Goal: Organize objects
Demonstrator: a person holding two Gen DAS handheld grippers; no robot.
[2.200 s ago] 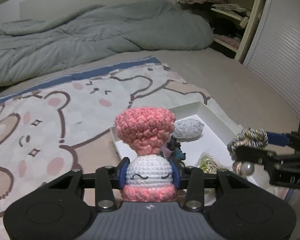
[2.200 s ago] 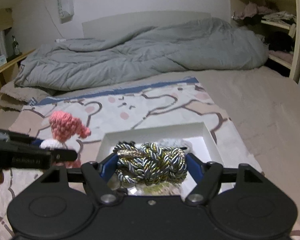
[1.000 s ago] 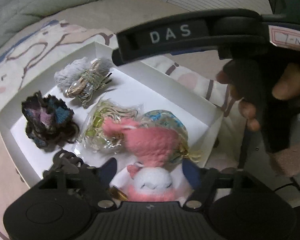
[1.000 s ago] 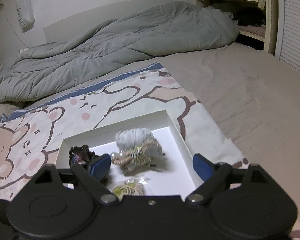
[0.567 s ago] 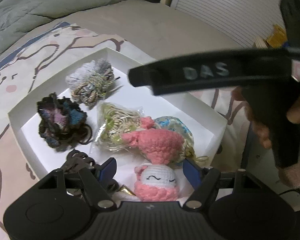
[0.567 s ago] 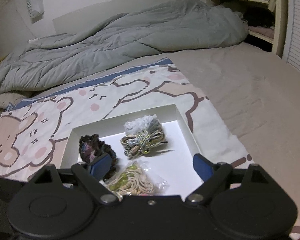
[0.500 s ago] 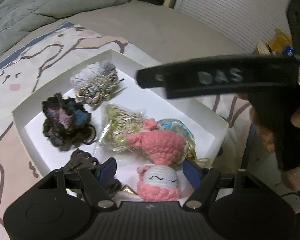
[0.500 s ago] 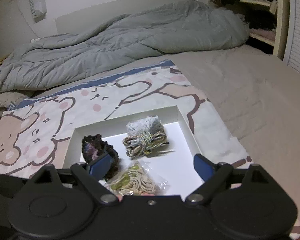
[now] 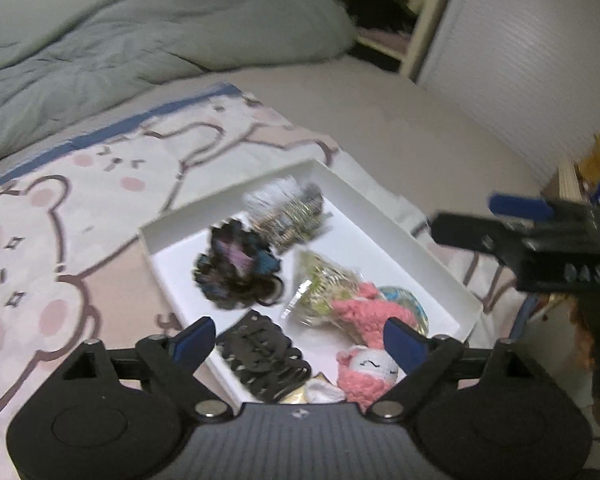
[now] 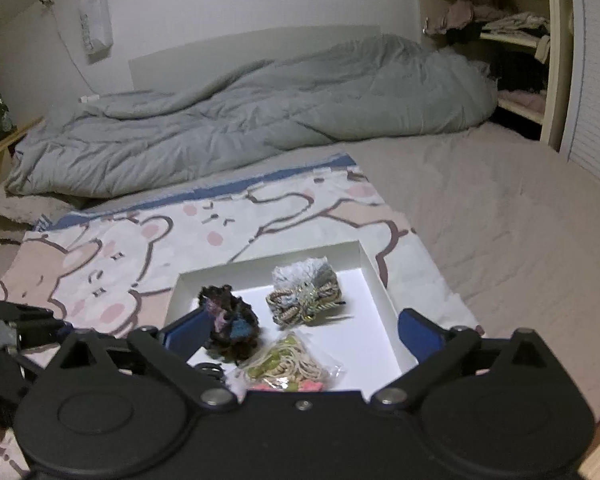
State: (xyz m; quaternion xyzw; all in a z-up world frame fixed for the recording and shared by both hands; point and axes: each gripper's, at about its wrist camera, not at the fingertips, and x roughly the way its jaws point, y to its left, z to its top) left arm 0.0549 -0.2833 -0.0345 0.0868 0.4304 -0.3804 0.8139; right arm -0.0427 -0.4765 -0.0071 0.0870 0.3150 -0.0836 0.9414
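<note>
A white box [image 9: 396, 228] lies on the bear-print blanket and holds several small items. The pink crochet doll [image 9: 366, 346] lies in its near right corner, free of my left gripper [image 9: 300, 340], which is open above the box's near edge. A dark ruffled scrunchie [image 9: 236, 266], a rope-knot clip [image 10: 306, 304] on a grey fluffy piece, a bagged hair tie [image 9: 324, 292] and a black claw clip [image 9: 264, 354] also lie inside. My right gripper [image 10: 302, 330] is open and empty over the box [image 10: 376, 276]; it also shows at the right in the left wrist view [image 9: 540, 236].
The bear-print blanket [image 10: 140, 240] covers the beige bed sheet [image 10: 500, 216]. A rumpled grey duvet [image 10: 260, 112] lies at the back. Open shelves with clothes [image 10: 512, 52] and a white slatted door [image 9: 520, 80] stand at the right.
My left gripper let go of the pink doll in the box, opened wide and drew back. My right gripper dropped the rope-knot clip in the box and moved off to the right.
</note>
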